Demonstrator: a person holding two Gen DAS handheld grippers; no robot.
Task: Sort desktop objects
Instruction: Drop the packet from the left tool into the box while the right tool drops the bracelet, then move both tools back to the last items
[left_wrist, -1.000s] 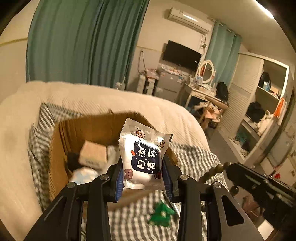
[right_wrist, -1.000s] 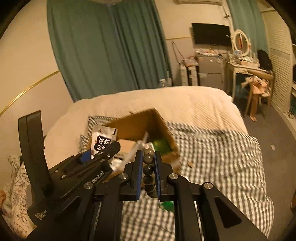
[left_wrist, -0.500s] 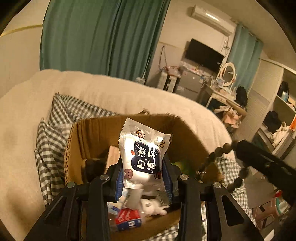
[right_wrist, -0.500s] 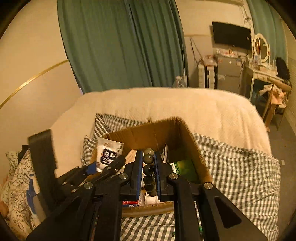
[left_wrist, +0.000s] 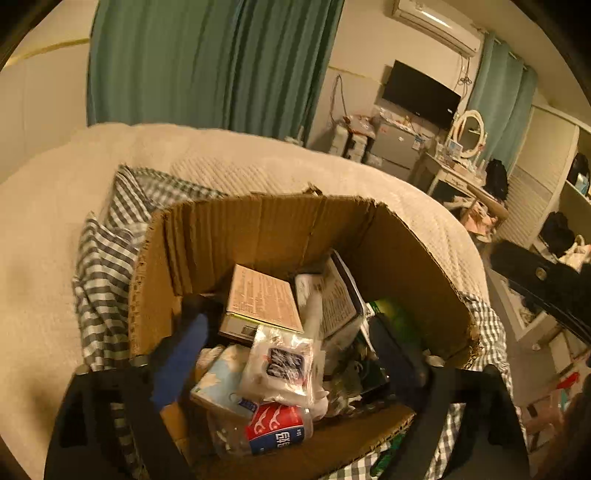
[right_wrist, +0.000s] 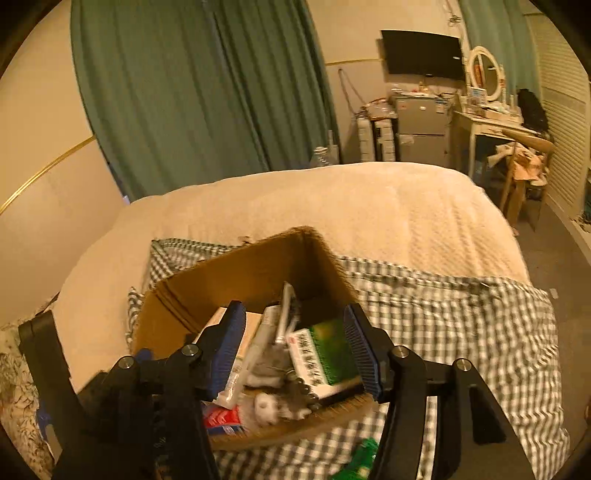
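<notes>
An open cardboard box (left_wrist: 258, 229) stands on a checked cloth on the bed, full of small items. The white snack packet (left_wrist: 280, 365) with a dark label lies loose on top of the pile inside. My left gripper (left_wrist: 291, 354) hangs open just above it, its blue pads wide apart. In the right wrist view my right gripper (right_wrist: 293, 347) is also open over the cardboard box (right_wrist: 236, 280), holding nothing. The dark bead string (right_wrist: 301, 387) lies in the box near its front wall, beside a green-and-white carton (right_wrist: 325, 354).
Inside the box are a brown carton (left_wrist: 258, 299), a red-labelled tub (left_wrist: 273, 428) and a tube. A small green item (right_wrist: 364, 458) lies on the checked cloth (right_wrist: 461, 325) before the box. Cream blanket (right_wrist: 332, 206) surrounds it; furniture stands far right.
Both grippers moved over the box and opened. The snack packet left the left gripper and the bead string left the right gripper; both now lie in the box.
</notes>
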